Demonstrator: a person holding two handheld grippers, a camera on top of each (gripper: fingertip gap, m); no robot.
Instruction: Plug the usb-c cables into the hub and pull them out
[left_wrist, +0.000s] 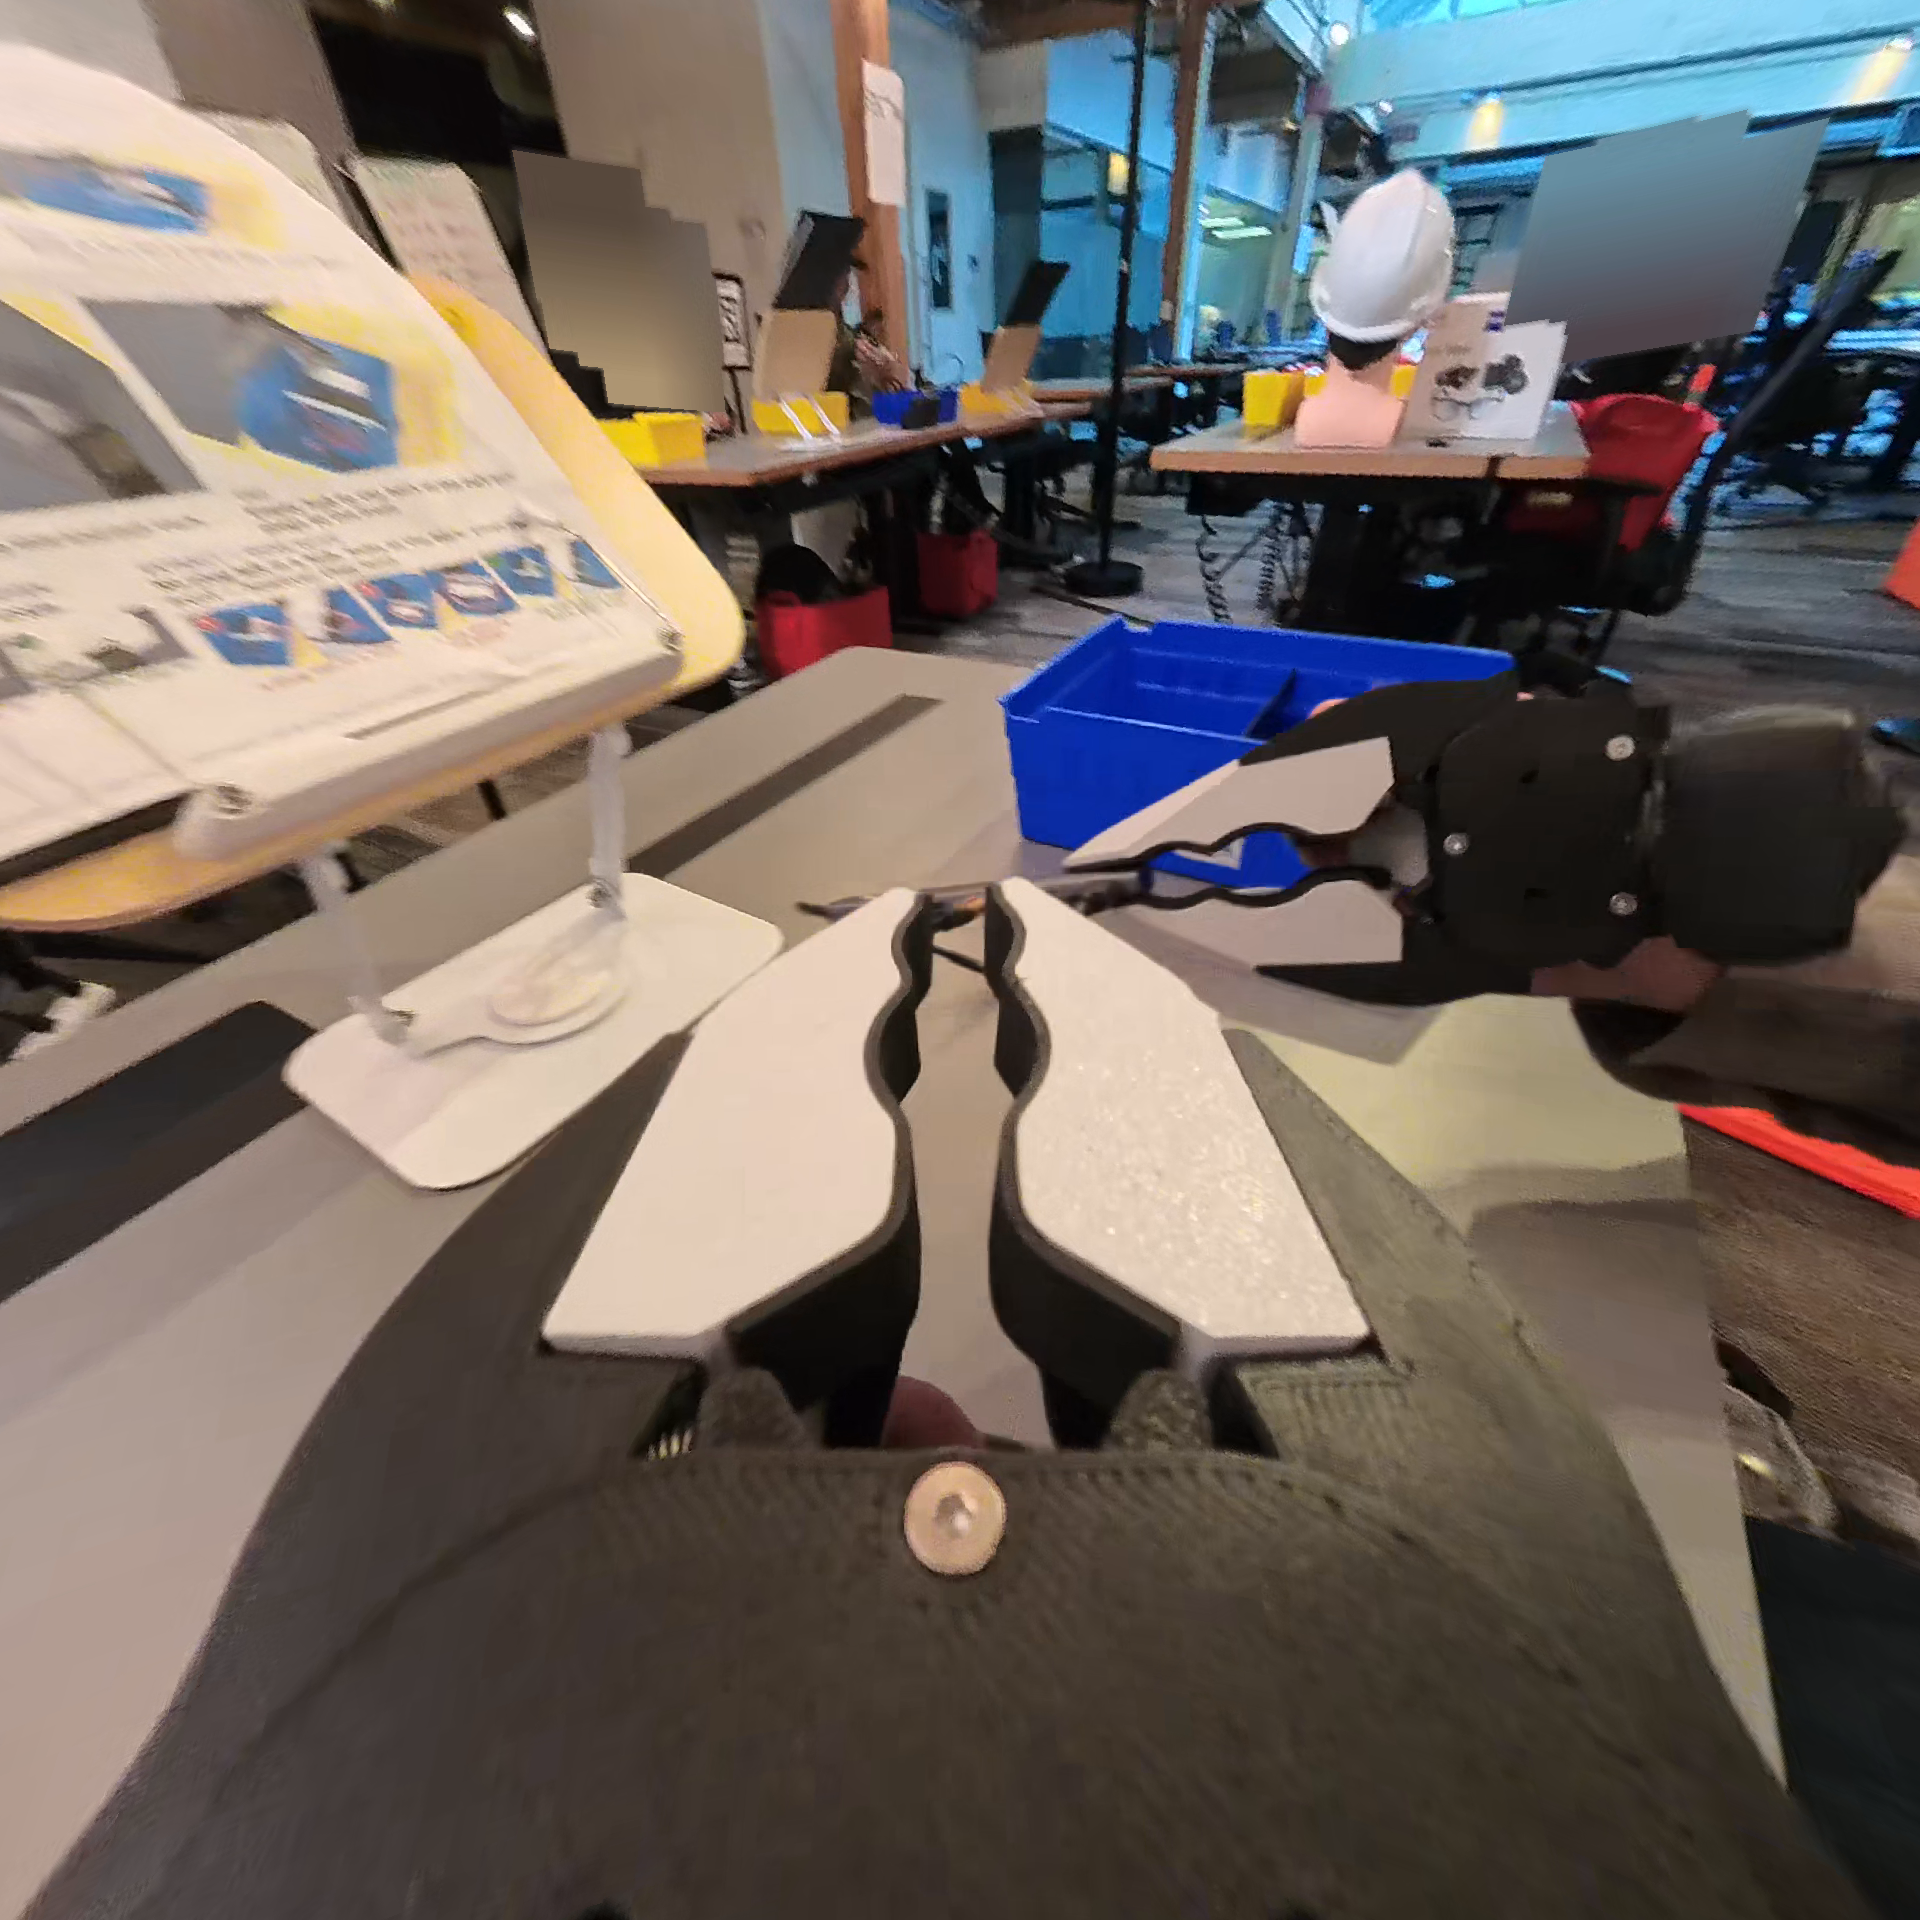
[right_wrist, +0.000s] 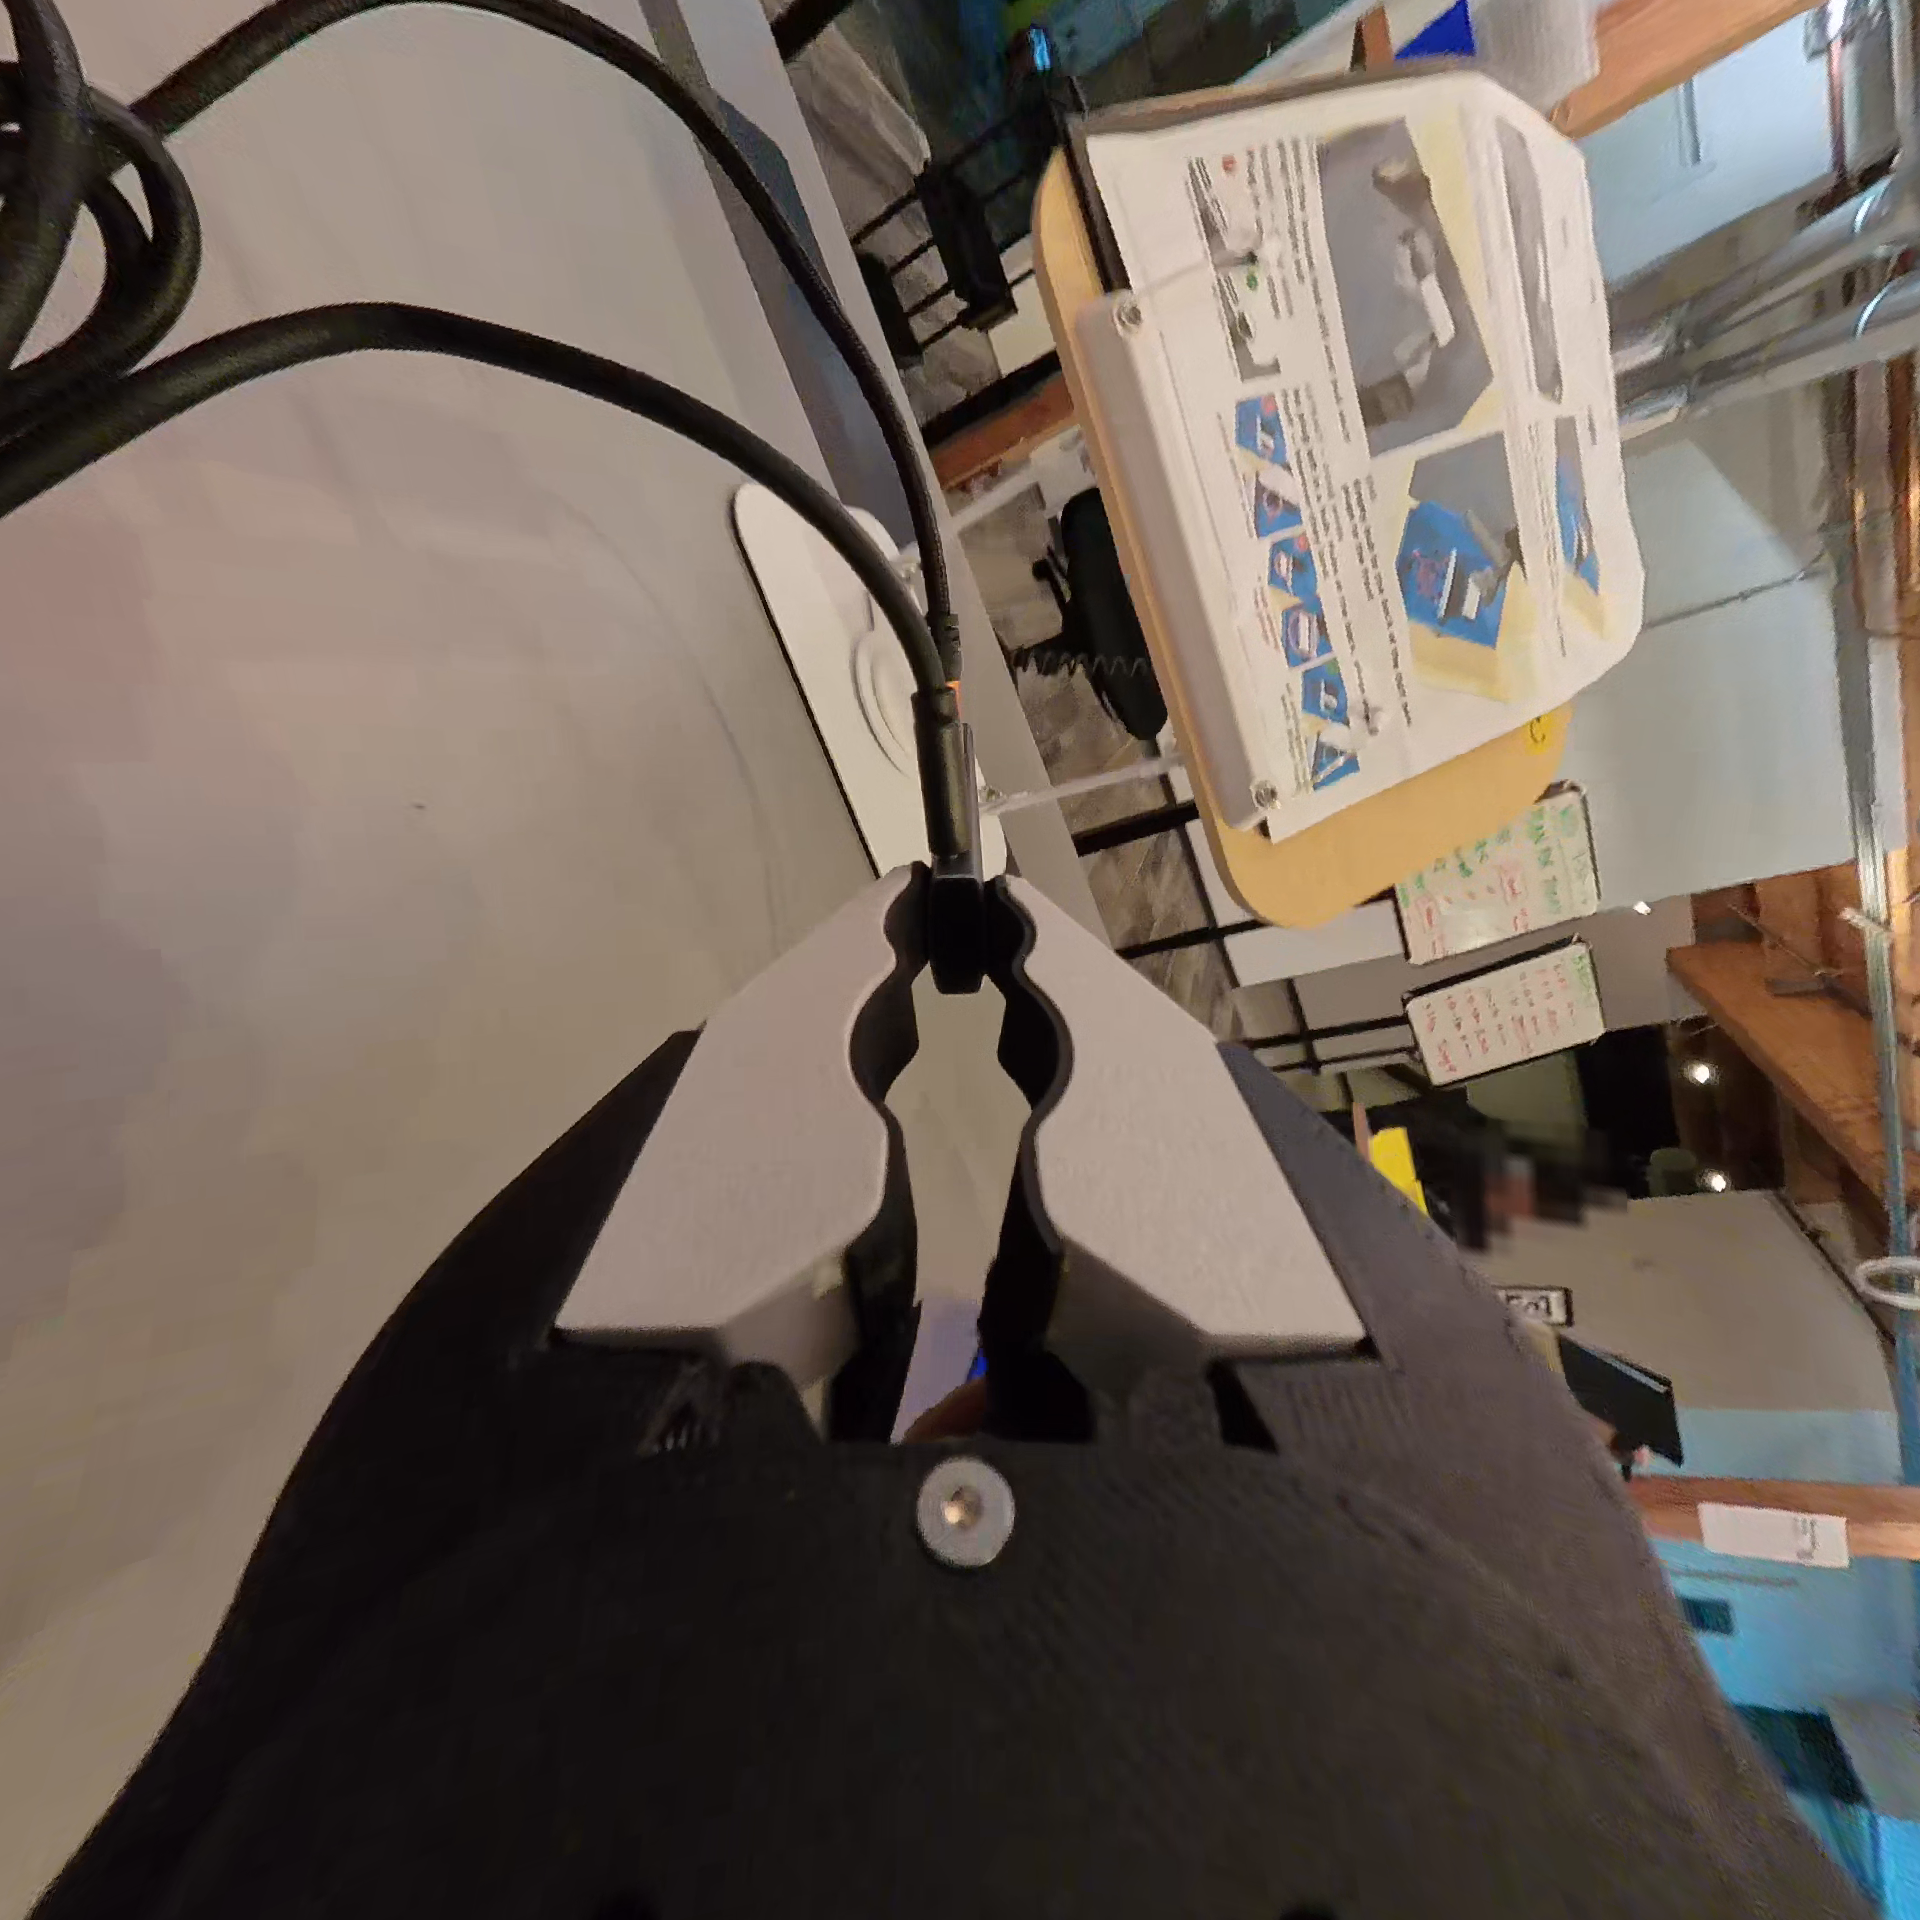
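My right gripper (right_wrist: 956, 914) is turned on its side and shut on a black USB-C plug (right_wrist: 956, 951). The plug's black braided cable (right_wrist: 623, 384) arcs away to a coil at the upper left, and a second cable (right_wrist: 831, 281) runs beside it. An orange-marked connector (right_wrist: 948, 717) sits just past the tips. My left gripper (left_wrist: 954, 906) hovers over the grey table (left_wrist: 831, 748) with its jaws a narrow gap apart. A dark piece with an orange mark (left_wrist: 961, 902) shows at its tips; I cannot tell if it is clamped. The right gripper (left_wrist: 1091, 868) reaches in from the right. No hub is clearly visible.
A blue bin (left_wrist: 1122, 758) stands on the table behind the grippers. A tilted instruction sheet on a stand (left_wrist: 260, 499) with a white base (left_wrist: 540, 1039) is at the left, and it also shows in the right wrist view (right_wrist: 1351, 436). Other workbenches stand beyond. The gap from one gripper's tips to the other's is roughly 15 cm.
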